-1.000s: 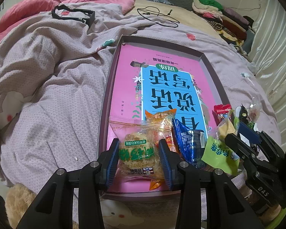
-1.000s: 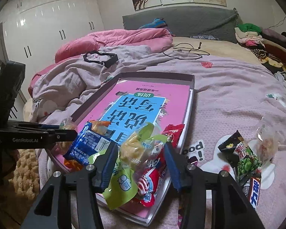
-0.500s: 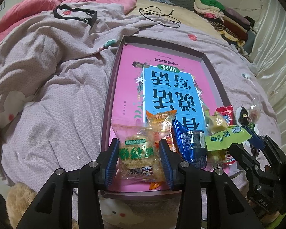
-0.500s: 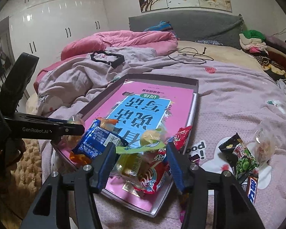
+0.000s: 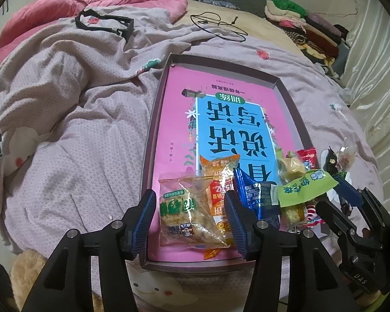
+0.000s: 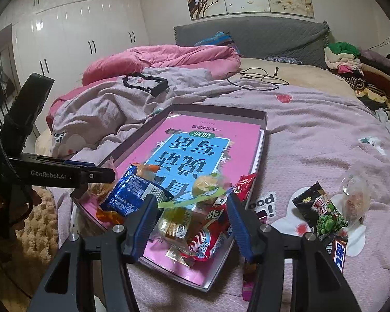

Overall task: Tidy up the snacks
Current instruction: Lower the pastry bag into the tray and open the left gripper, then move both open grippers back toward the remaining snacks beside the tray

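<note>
A shallow tray (image 5: 153,130) lined with a pink and blue book cover lies on the bed. At its near end, a clear cracker packet with a green label (image 5: 184,208) rests between the pads of my left gripper (image 5: 189,208). The jaws are opening, with a gap on each side of the packet. An orange packet (image 5: 218,163) and a blue packet (image 5: 254,195) lie beside it. My right gripper (image 6: 192,208) is also opening. It straddles a green-labelled cake packet (image 6: 179,221) and a red packet (image 6: 208,231) without pressing on them.
Loose snacks lie on the bedspread right of the tray (image 6: 262,140): a black pea packet (image 6: 322,213), a clear bag (image 6: 356,197) and a dark bar (image 6: 338,254). A black frame (image 5: 104,23), a cable (image 5: 218,26) and stacked clothes (image 5: 299,20) lie farther back.
Both pairs of jaws have widened. The green-labelled cake packet, held up by my right gripper before, now lies on the tray. My left pads have come off the cracker packet.
</note>
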The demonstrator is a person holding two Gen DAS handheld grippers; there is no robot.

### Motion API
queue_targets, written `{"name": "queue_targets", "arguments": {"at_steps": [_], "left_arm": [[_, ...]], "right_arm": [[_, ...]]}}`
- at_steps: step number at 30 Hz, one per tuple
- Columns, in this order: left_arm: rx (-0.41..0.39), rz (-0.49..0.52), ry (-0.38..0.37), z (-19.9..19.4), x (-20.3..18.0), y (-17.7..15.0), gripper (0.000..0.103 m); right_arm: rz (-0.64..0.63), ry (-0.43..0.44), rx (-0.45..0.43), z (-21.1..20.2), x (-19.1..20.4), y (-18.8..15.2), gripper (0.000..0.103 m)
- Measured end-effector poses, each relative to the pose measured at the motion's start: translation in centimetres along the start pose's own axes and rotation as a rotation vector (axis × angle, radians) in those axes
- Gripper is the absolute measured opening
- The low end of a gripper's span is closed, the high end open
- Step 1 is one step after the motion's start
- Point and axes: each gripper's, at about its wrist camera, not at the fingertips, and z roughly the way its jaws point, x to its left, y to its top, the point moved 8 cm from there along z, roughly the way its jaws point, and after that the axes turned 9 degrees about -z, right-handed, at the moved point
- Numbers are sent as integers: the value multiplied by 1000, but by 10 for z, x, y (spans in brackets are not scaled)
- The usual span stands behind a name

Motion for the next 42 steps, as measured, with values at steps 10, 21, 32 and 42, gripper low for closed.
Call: {"name": "queue_targets", "arguments": {"at_steps": [10,21,32,42], "left_arm": [[-23,8,5,-12,-5,4,67],[-45,21,7,-22,-13,8,77],[-66,41,0,-34,-24,11,78],[-78,61,-17,-46,-37,8,78]], "right_arm": [[2,-9,-10,-5,-1,2,62],[6,-21,-27,-11,-3,5,69],[12,-39,-50,-22,-8,7,76],[16,-51,-81,-36,-12,12,77]]}}
